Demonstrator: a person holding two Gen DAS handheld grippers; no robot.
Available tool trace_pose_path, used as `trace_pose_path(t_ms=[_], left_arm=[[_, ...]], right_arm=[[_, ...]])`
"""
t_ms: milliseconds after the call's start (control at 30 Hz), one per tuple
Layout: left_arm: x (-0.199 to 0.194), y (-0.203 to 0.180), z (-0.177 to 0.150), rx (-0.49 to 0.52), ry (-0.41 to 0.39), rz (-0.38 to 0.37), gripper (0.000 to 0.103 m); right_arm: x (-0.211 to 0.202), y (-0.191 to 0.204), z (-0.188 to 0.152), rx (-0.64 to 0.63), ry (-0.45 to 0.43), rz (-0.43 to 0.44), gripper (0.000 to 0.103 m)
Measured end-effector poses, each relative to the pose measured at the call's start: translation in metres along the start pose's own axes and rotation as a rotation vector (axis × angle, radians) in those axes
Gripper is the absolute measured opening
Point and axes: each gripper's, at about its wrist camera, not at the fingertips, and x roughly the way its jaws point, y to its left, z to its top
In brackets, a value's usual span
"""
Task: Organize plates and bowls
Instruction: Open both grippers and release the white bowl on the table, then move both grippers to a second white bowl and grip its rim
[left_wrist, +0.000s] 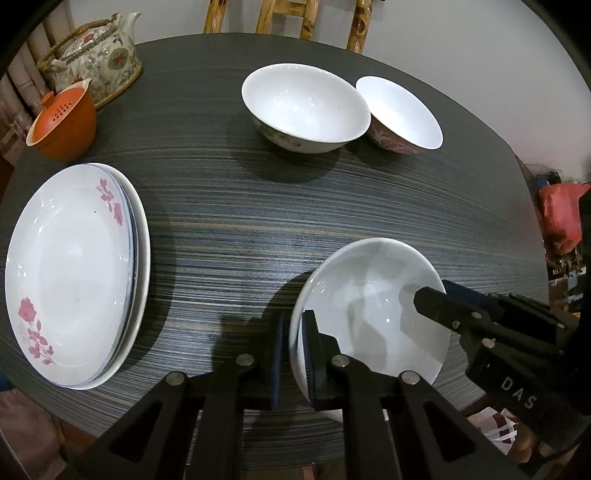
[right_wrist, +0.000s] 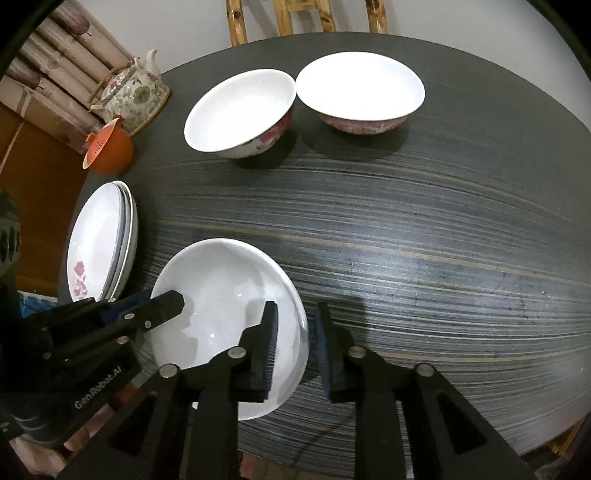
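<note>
A plain white bowl (left_wrist: 369, 310) sits at the near edge of the dark table; it also shows in the right wrist view (right_wrist: 225, 295). My left gripper (left_wrist: 293, 354) straddles its left rim, one finger inside and one outside, with a small gap left. My right gripper (right_wrist: 295, 350) straddles its right rim the same way, jaws apart. Two floral bowls (left_wrist: 306, 107) (left_wrist: 400, 112) stand side by side at the far side. A stack of plates (left_wrist: 74, 273) with pink flowers lies at the left.
A floral teapot (left_wrist: 98, 59) and an orange strainer cup (left_wrist: 62, 122) stand at the far left corner. A bamboo chair (left_wrist: 284, 18) stands behind the table. The table edge (left_wrist: 221, 435) runs just under the grippers.
</note>
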Motion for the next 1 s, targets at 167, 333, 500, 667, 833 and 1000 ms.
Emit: trace_pose_path(t_ms=[167,333,500,667,833,1000], left_arm=[[-0.004,0.002,-0.001,-0.006,-0.015,-0.011,0.011],[-0.012,0.006,0.002,-0.008,-0.033,-0.022,0.011],[-0.028,0.014,0.012,-0.024,-0.093,-0.003,0.011],[-0.045,0.032,0.032,-0.07,-0.154,0.018,0.012],[-0.056,0.048,0.054,-0.127,-0.185,0.022,0.019],[-0.054,0.057,0.081,-0.148,-0.183,0.028,0.021]], right_arm=[[-0.004,0.0,0.002,-0.007,-0.017,-0.007,0.021],[-0.01,-0.002,0.006,-0.003,-0.036,-0.006,0.021],[-0.017,0.0,0.014,-0.014,-0.054,-0.013,0.021],[-0.023,0.003,0.025,-0.03,-0.082,-0.005,0.021],[-0.024,0.004,0.042,-0.045,-0.107,-0.003,0.021],[-0.016,0.009,0.065,-0.056,-0.106,-0.007,0.021]])
